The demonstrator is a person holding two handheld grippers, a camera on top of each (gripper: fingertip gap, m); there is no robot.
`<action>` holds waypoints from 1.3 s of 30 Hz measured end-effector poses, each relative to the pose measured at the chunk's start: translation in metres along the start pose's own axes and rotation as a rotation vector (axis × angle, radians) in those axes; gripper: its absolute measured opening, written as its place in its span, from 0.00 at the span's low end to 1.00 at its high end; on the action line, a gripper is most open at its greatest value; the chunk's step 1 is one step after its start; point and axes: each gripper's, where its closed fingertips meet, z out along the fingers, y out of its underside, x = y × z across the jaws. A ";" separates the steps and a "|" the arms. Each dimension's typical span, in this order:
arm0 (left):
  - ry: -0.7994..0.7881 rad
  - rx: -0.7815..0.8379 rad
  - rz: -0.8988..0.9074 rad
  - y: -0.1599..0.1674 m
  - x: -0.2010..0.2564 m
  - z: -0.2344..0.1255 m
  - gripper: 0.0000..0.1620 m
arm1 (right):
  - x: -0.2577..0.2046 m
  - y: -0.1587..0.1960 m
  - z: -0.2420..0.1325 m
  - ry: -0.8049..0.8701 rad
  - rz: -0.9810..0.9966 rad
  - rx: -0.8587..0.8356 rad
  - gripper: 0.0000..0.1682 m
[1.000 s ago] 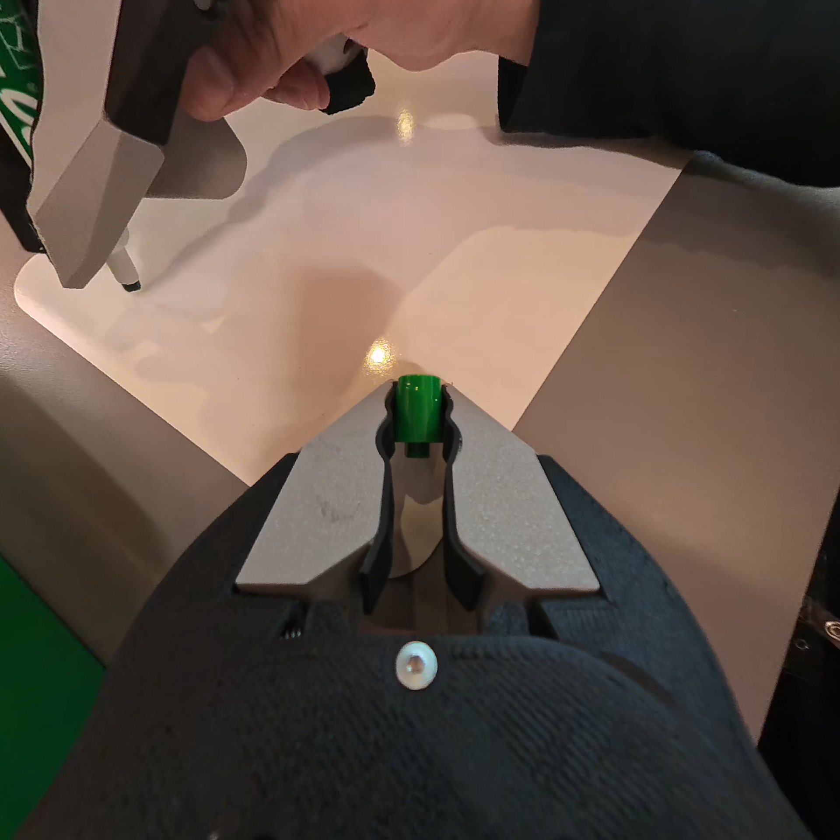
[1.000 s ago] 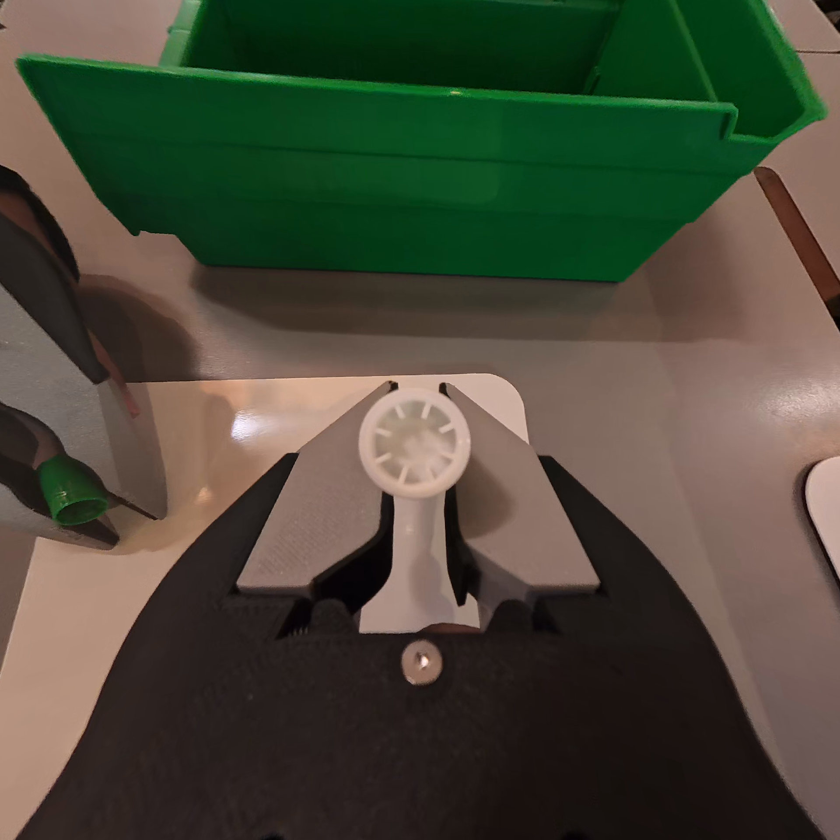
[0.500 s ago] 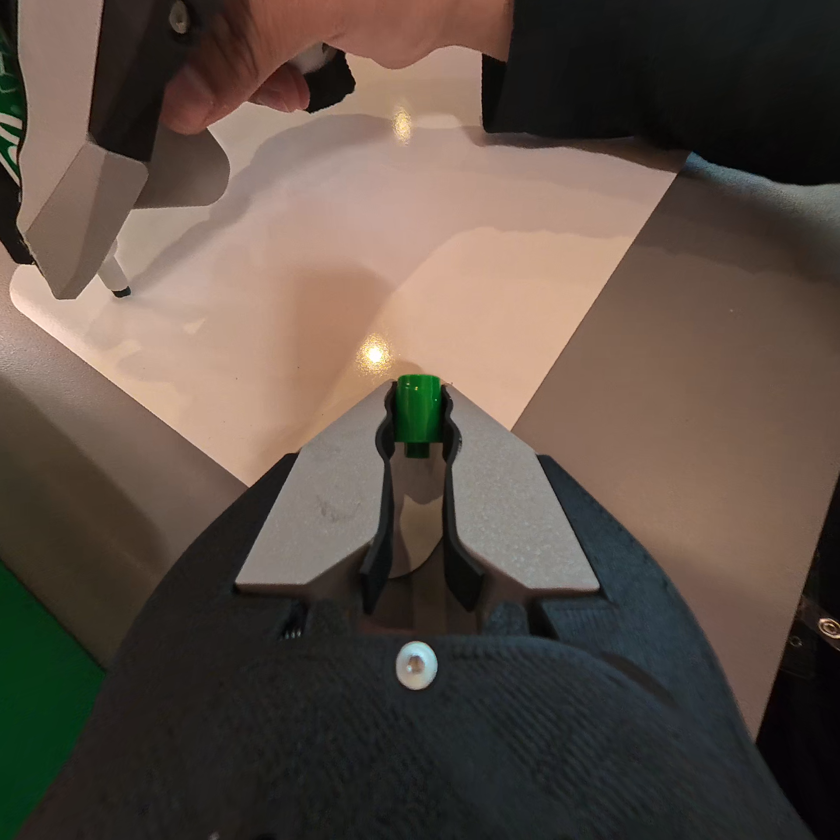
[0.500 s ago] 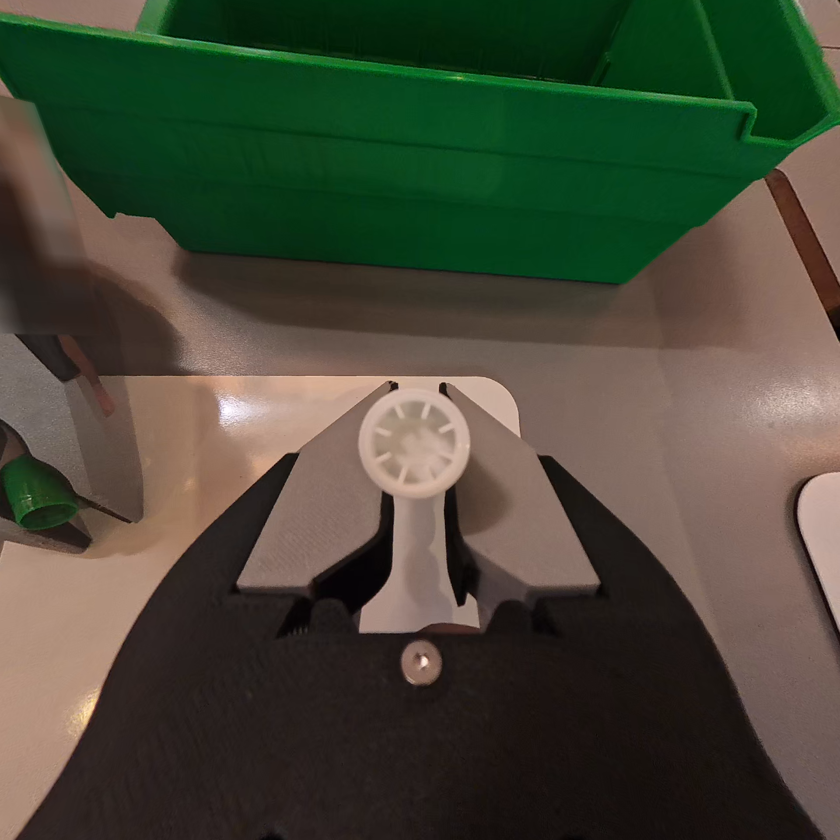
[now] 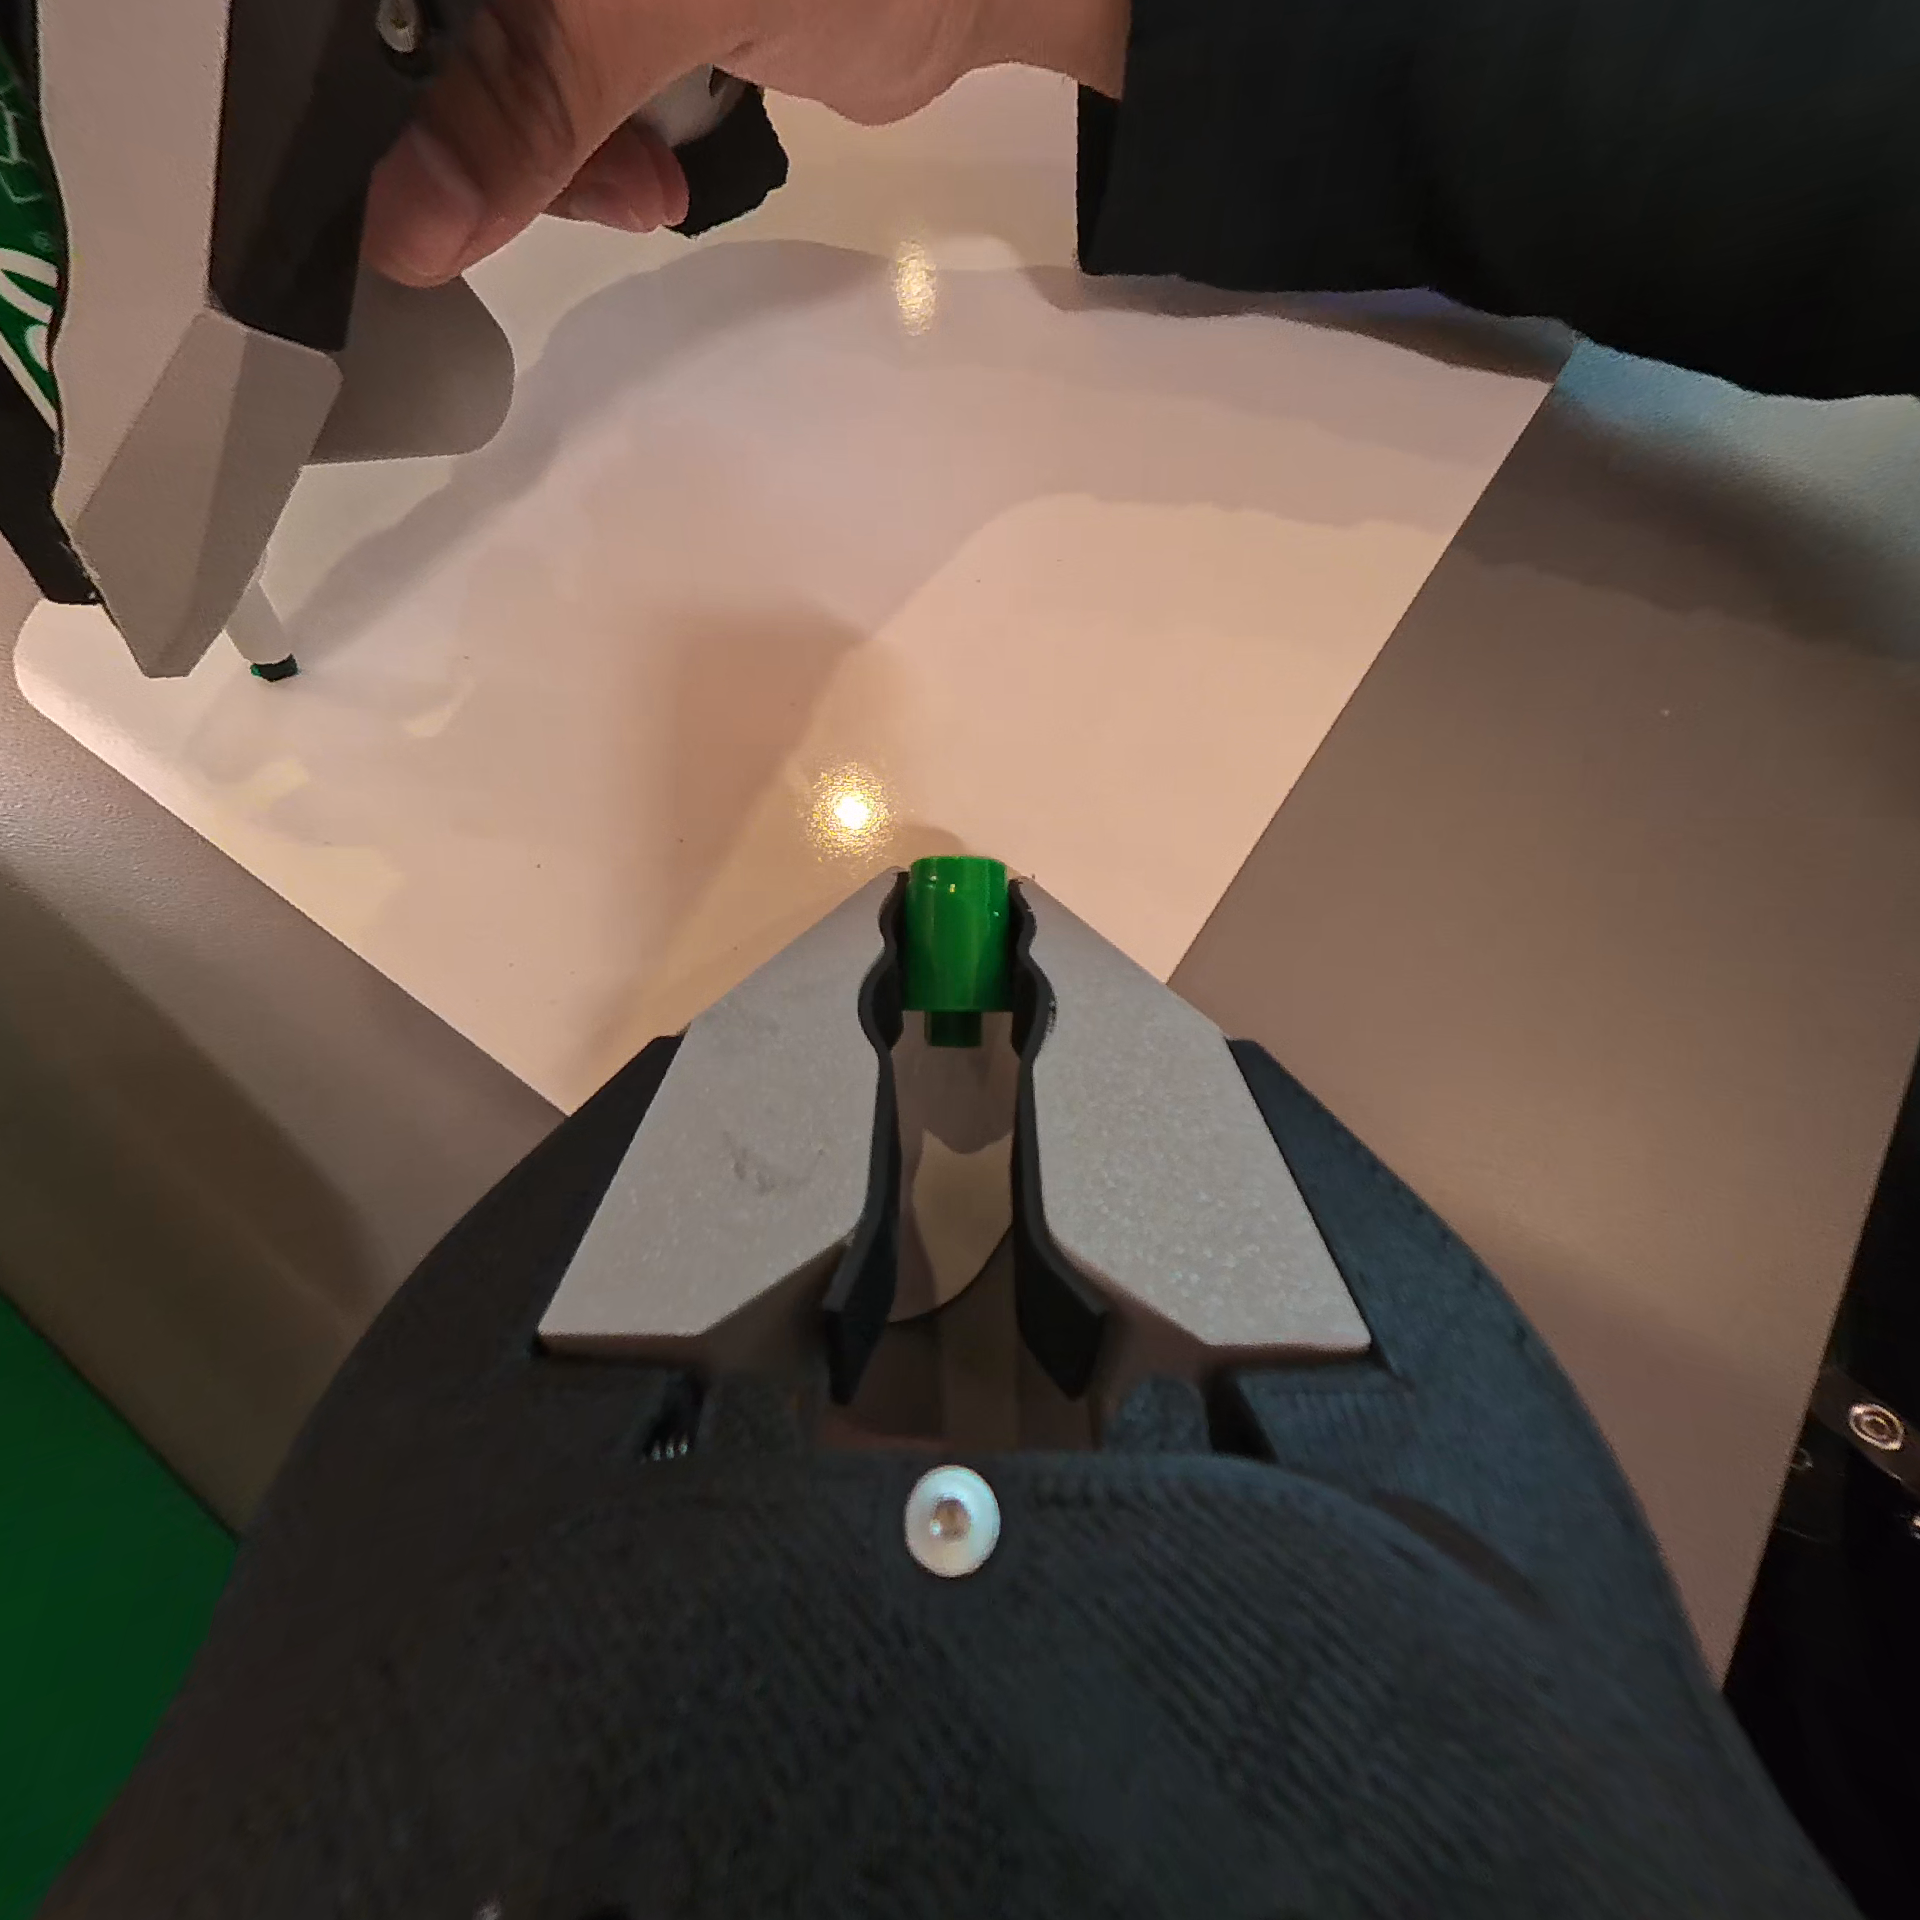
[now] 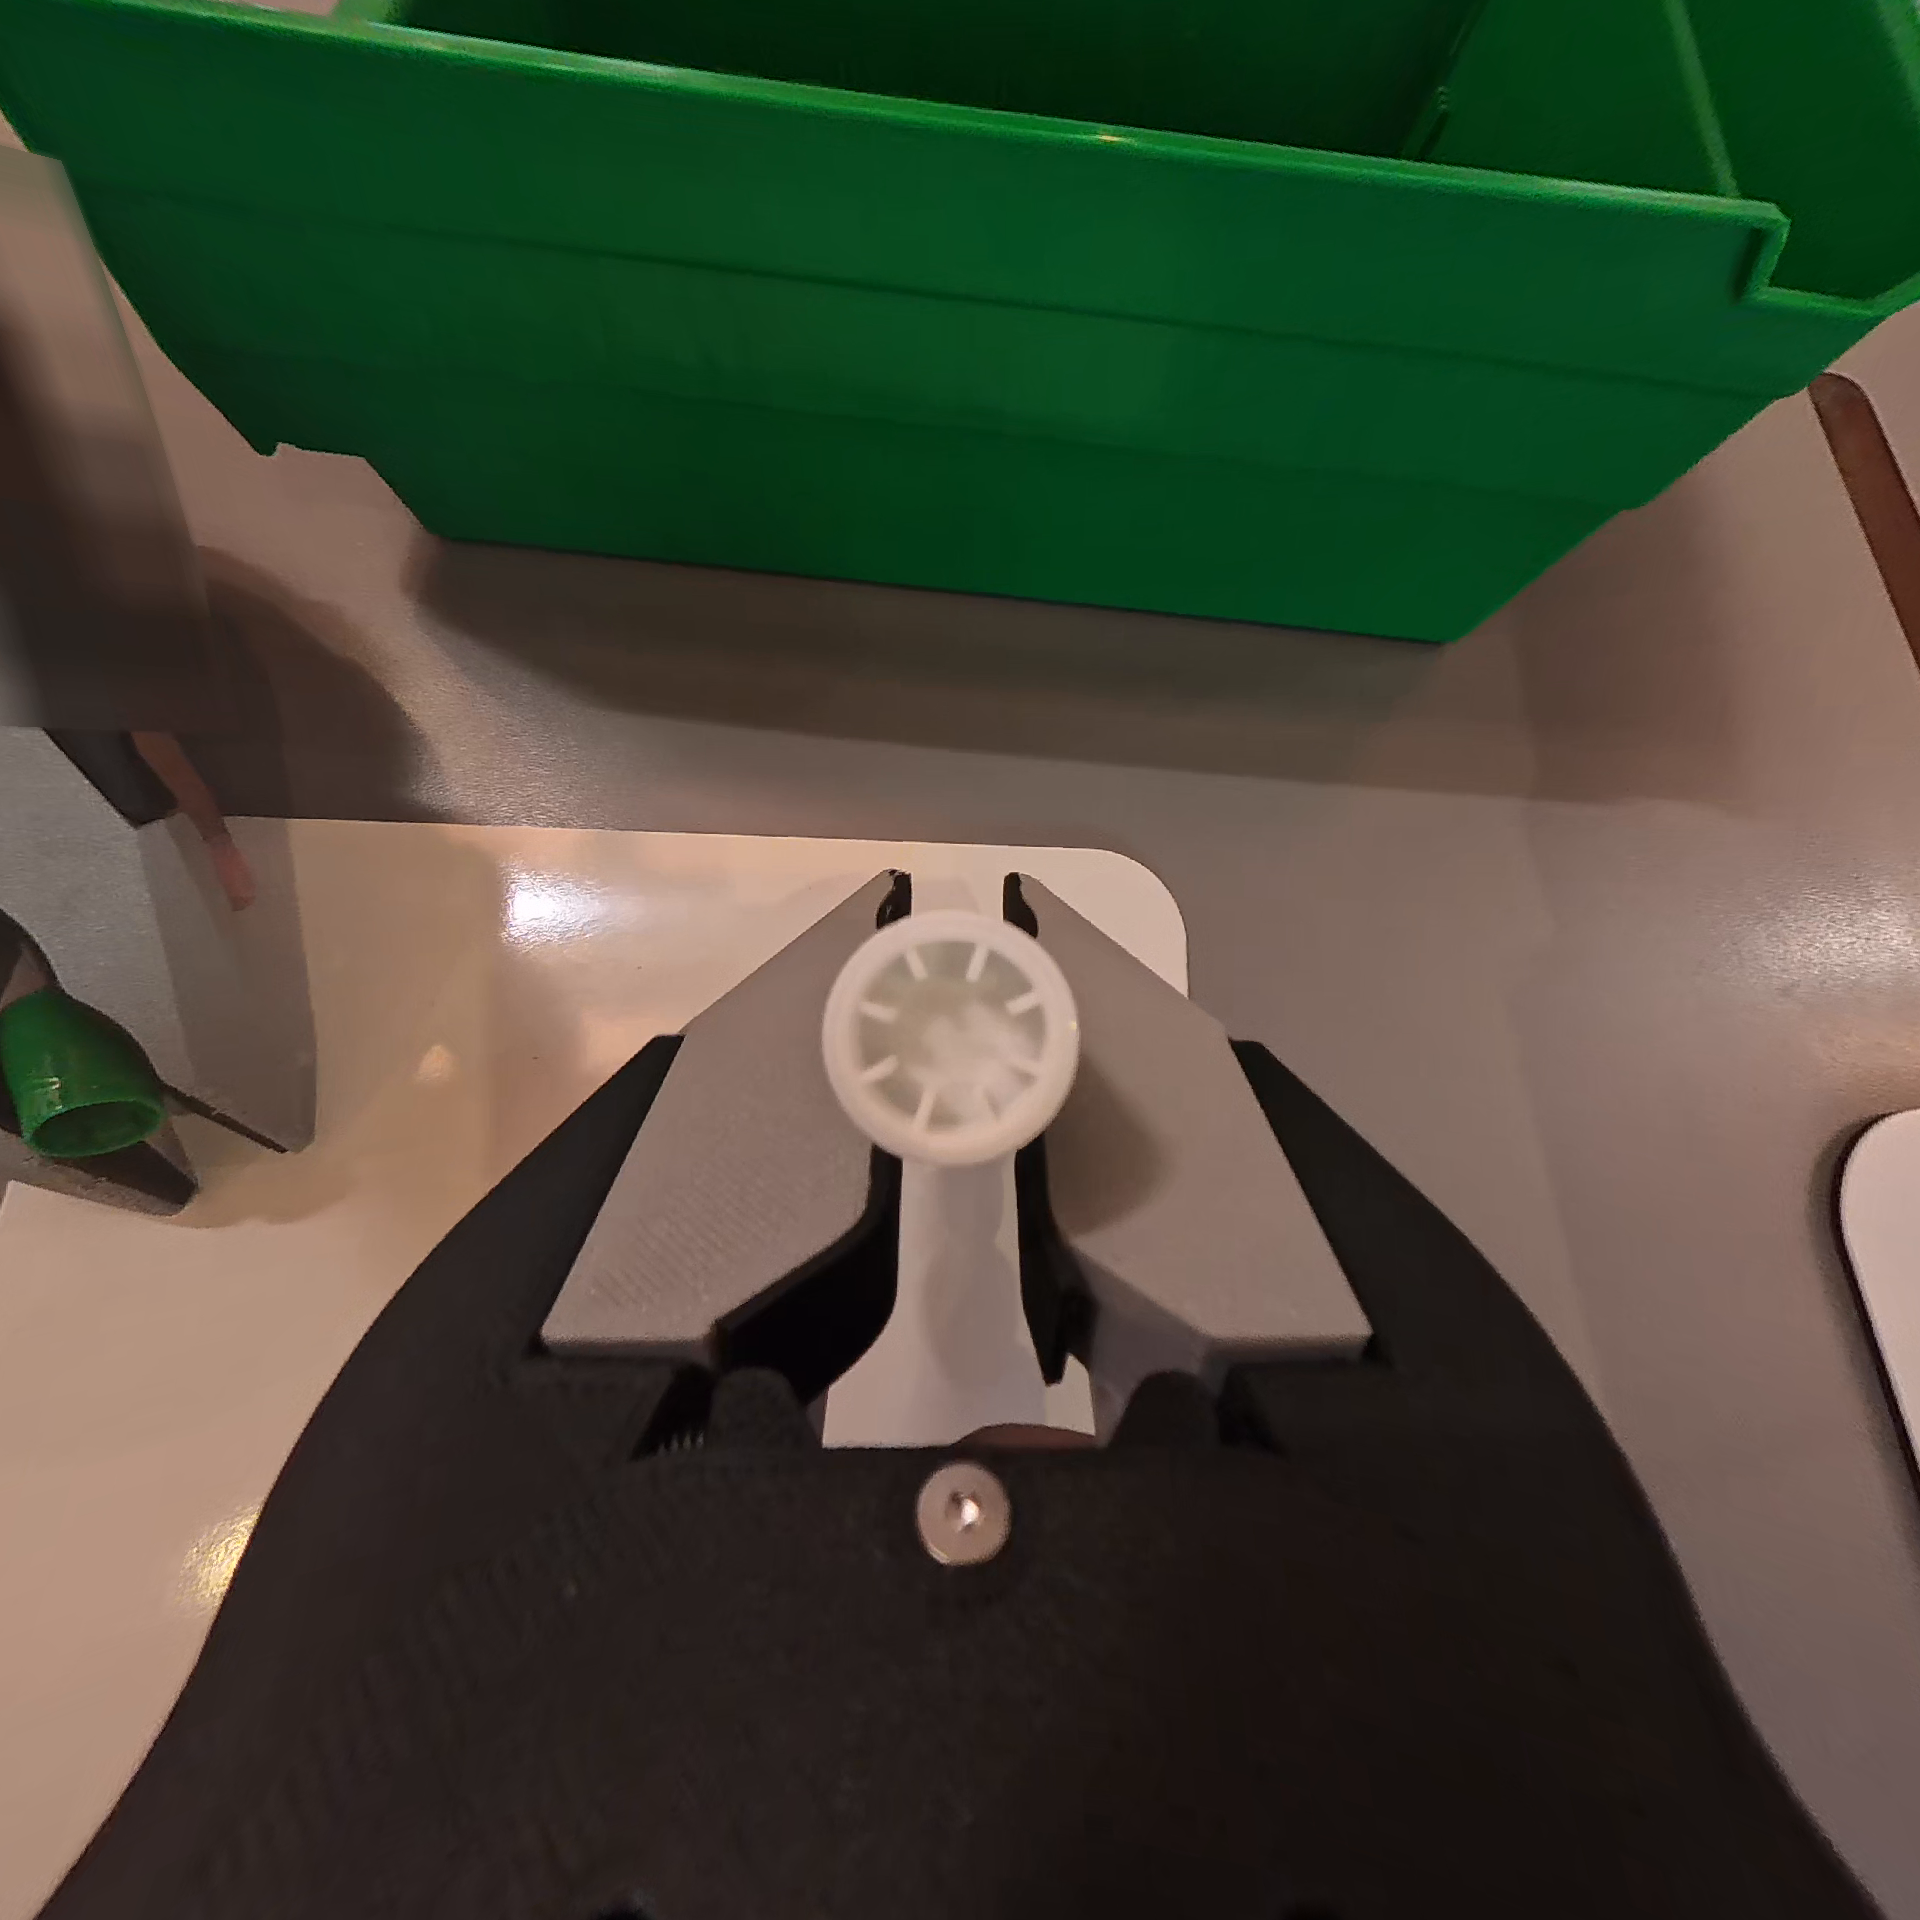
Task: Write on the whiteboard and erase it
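Whiteboard [image 5: 1039, 582] lies flat on the grey worktop [image 5: 1610, 831]: glossy white sheet, rounded corners, surface blank, with lamp glints and soft shadows. Right tongs [image 6: 951, 904] are clamped on a white marker [image 6: 951, 1049]; in the right wrist view only its ribbed round rear end and part of the barrel show, the front being hidden below the fingers. In the left wrist view the marker's dark tip [image 5: 272, 665] pokes out under the right tongs [image 5: 187, 582], near the board's far left corner; contact with the board cannot be judged. A hand [image 5: 623, 125] holds those tongs, cut off by the top edge. Left tongs [image 5: 956, 904] are clamped on a green cap [image 5: 956, 945], held over the board's near edge. In the right wrist view the left tongs [image 6: 94, 1143] are blurred and cropped. Green bin [image 6: 935, 364] stands on the worktop behind the board; its interior is mostly out of frame. A second white sheet [image 6: 1870, 1299] is cropped at right.
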 end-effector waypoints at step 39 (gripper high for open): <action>-0.008 -0.001 0.009 0.000 0.000 0.000 0.09 | -0.001 0.013 -0.024 0.032 0.087 0.068 0.08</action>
